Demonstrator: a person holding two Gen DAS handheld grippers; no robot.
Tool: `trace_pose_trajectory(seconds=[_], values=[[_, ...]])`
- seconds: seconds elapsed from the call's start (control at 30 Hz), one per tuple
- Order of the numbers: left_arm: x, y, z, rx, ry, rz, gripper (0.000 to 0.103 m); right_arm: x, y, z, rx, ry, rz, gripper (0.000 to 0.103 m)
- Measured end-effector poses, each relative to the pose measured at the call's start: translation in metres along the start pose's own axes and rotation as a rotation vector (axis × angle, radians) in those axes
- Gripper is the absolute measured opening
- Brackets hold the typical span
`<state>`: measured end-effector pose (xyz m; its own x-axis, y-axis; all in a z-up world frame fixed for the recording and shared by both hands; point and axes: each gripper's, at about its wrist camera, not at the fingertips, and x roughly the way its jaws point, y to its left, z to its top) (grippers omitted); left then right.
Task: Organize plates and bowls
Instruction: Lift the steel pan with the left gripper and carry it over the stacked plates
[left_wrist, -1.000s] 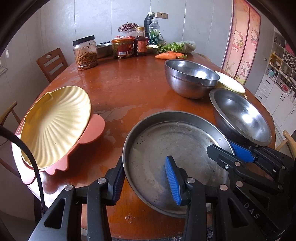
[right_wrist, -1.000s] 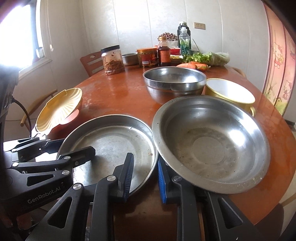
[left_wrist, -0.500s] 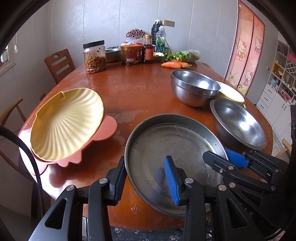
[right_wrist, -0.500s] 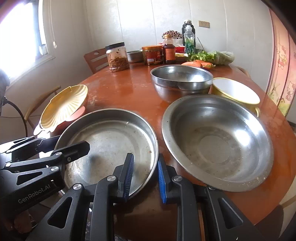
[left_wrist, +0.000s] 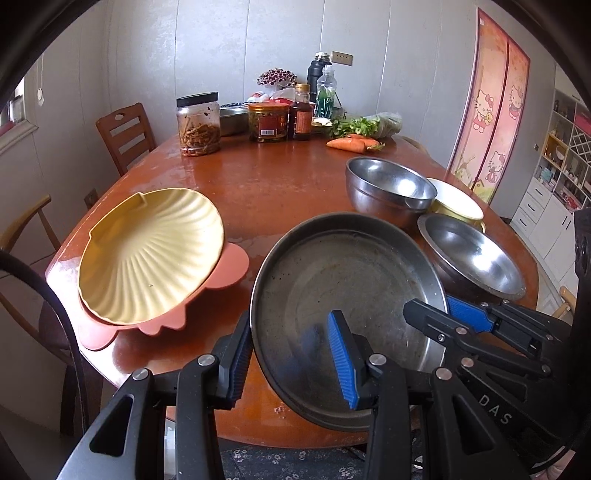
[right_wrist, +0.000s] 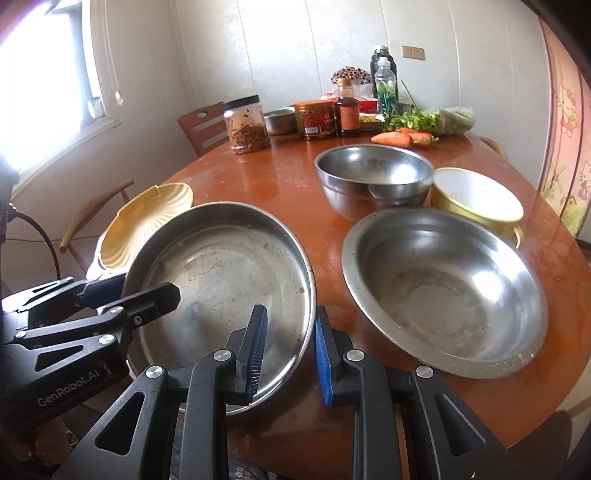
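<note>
The large metal pan (left_wrist: 347, 295), clamped at its near rim by the left tongs (left_wrist: 291, 354) and the right tongs (right_wrist: 290, 343), now sits higher than a second ago, lifted off the bench (left_wrist: 266, 184) and tilted, its near edge hanging past the bench's front edge. In the right wrist view the pan has risen in front of the yellow shell plate (right_wrist: 147, 225), hiding more of it, and a gap of bare bench has opened between the pan and the wide steel bowl (right_wrist: 443, 291), whose rims earlier nearly met.
</note>
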<state>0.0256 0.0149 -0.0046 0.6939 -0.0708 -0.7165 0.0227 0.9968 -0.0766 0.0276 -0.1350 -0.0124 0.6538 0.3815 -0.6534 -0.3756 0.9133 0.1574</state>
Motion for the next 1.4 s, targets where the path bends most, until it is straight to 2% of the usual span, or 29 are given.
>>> trace_pose_trajectory(seconds=[0.73, 1.0, 1.4], values=[[-0.013, 0.016, 0.019, -0.038, -0.026, 0.007, 0.041, -0.010, 0.012, 0.027, -0.023, -0.055, 0.020, 0.025], [-0.023, 0.018, 0.026, -0.026, -0.068, 0.057, 0.041, -0.008, 0.020, 0.037, -0.048, -0.067, 0.033, 0.025], [-0.030, 0.029, 0.034, -0.044, -0.077, 0.070, 0.041, -0.007, 0.032, 0.053, -0.077, -0.091, 0.038, 0.025]])
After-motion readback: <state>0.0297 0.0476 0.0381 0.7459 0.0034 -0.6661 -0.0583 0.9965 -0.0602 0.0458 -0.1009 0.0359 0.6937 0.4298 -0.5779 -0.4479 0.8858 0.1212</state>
